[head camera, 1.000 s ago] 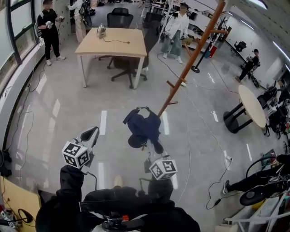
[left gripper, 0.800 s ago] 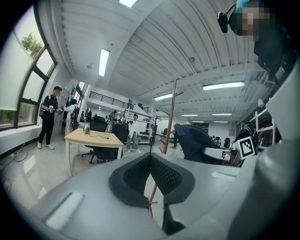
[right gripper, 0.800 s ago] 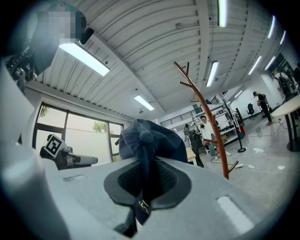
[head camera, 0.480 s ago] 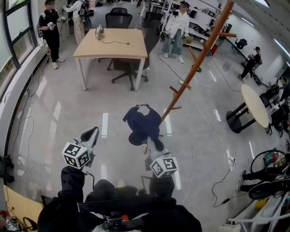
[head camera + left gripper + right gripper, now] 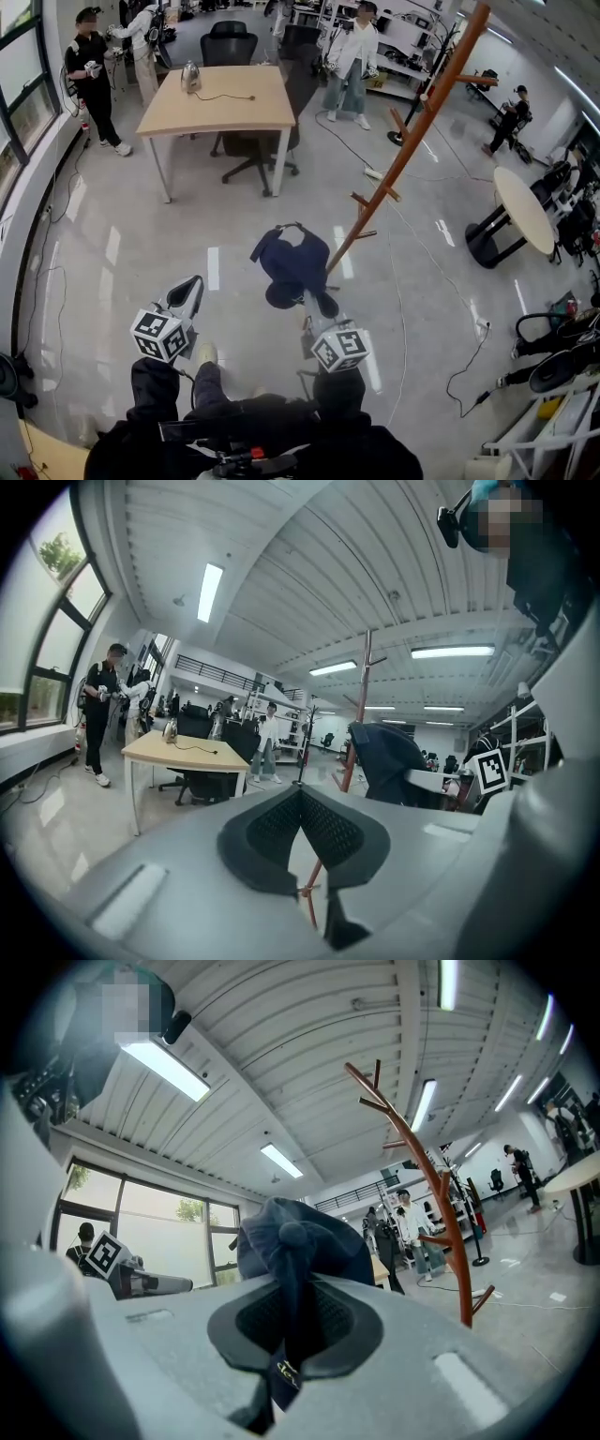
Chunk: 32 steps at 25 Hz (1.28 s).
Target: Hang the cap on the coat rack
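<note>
A navy cap (image 5: 292,262) hangs from my right gripper (image 5: 315,305), which is shut on its fabric; in the right gripper view the cap (image 5: 300,1237) bulges up from between the closed pads of that gripper (image 5: 294,1290). The brown wooden coat rack (image 5: 412,131) stands just beyond the cap, its base close behind it and its pegs (image 5: 441,1213) bare. My left gripper (image 5: 187,289) is held out to the left of the cap, its jaws (image 5: 300,794) shut on nothing. In the left gripper view the cap (image 5: 384,757) and the rack pole (image 5: 361,714) show to the right.
A wooden table (image 5: 211,94) with a kettle (image 5: 190,75) and an office chair (image 5: 246,141) stand ahead on the left. A round table (image 5: 520,211) is on the right. Several people stand at the back. Cables (image 5: 469,356) lie on the glossy floor.
The view has moved forward across the floor: the coat rack and table have come nearer. Both grippers keep their pose, the cap still clamped in the right one.
</note>
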Available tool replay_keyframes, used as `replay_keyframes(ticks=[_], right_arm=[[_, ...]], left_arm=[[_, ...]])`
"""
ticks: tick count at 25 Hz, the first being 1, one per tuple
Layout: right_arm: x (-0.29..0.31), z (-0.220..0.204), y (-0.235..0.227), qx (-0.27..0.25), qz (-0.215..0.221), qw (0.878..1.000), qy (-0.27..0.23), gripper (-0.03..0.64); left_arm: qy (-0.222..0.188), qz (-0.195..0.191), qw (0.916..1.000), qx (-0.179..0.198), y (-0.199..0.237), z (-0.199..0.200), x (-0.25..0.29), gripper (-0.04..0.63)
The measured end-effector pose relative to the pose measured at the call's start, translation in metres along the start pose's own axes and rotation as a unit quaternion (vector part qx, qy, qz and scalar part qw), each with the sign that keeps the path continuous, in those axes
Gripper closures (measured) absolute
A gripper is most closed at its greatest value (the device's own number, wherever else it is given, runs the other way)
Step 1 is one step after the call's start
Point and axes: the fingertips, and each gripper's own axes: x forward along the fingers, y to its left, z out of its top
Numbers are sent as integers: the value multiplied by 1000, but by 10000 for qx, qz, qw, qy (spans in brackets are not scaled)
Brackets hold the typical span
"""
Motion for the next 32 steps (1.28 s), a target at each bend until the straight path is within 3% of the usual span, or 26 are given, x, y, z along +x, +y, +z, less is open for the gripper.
replay_keyframes(ticks=[19, 26, 32], right_arm=[[122, -10, 4, -88, -1039, 9944, -190, 604], [153, -9, 4, -130, -1546, 9873, -343, 604], [151, -3, -3, -208, -1975, 9792, -424, 604]], left_arm=[[128, -945, 9953, 179, 134, 54, 98, 592], [200, -1466, 9887, 233, 167, 63, 136, 592], [239, -1918, 9807, 290, 162, 75, 172, 592]])
